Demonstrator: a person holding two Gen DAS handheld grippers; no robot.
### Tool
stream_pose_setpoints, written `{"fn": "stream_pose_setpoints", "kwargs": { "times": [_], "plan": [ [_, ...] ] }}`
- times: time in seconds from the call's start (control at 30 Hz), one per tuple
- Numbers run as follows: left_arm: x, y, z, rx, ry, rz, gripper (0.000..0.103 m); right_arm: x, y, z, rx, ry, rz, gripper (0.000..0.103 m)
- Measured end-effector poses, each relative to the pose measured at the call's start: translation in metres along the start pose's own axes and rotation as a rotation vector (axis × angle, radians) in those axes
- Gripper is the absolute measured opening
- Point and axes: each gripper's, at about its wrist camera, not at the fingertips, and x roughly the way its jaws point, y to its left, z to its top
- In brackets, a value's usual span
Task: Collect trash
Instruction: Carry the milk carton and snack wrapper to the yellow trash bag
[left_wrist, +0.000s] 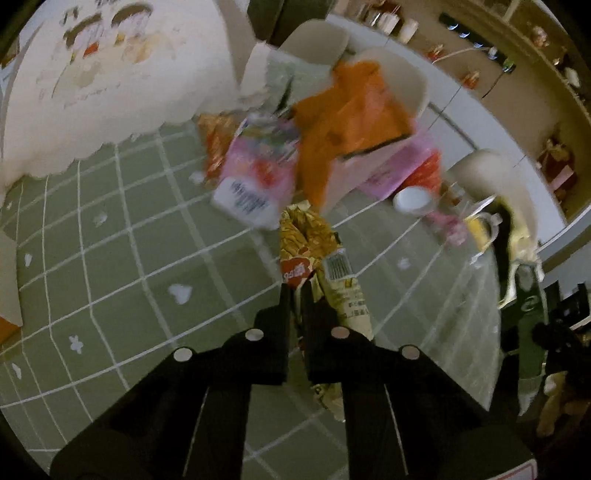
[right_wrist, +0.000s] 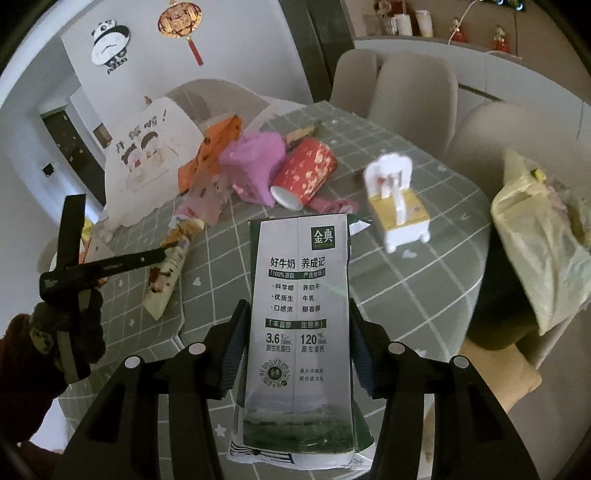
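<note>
A: Right claw (right_wrist: 299, 332) check?

B: Jaws pressed against both flat sides of the milk carton (right_wrist: 301, 317), carried above the worktop (right_wrist: 424, 266). Side grip suits a flattened carton; probably bound for the yellowish trash bag (right_wrist: 535, 236) at the right edge.

A: Left claw (left_wrist: 294, 291)?

B: Nearly closed, pinching the gold snack wrapper (left_wrist: 314, 243) by one end (left view blurred). An end pinch lets the limp foil hang clear.

A: Remaining trash?

B: Piled at the far side: orange packaging (right_wrist: 210, 147), purple carton (right_wrist: 258, 166), red paper cup (right_wrist: 306, 171) lying on its side. White toy chair (right_wrist: 399, 199) stands apart, probably not rubbish.
</note>
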Motion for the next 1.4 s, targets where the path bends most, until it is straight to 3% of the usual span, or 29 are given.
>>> {"fn": "stream_pose_setpoints", "kwargs": {
  "times": [0.4,0.63,0.93,1.2,1.4],
  "plan": [
    [-0.091,-0.122,0.063,0.107,-0.315,-0.034,0.005,-0.077,-0.050,0.073,-0.100,-0.230,0.045,0.048],
    [-0.097,-0.217,0.106,0.160,-0.438,-0.119,0.005,-0.136,-0.112,0.111,-0.162,-0.380,-0.042,0.048],
    [-0.042,-0.349,0.129,0.266,-0.427,-0.223,0.005,-0.191,-0.217,0.129,-0.147,-0.458,-0.174,0.048],
    [0.036,-0.428,0.124,0.297,-0.293,-0.249,0.005,-0.206,-0.307,0.133,-0.069,-0.449,-0.208,0.048],
    [0.089,-0.467,0.105,0.304,-0.168,-0.270,0.005,-0.195,-0.349,0.129,-0.002,-0.421,-0.199,0.048]
  ]
}}
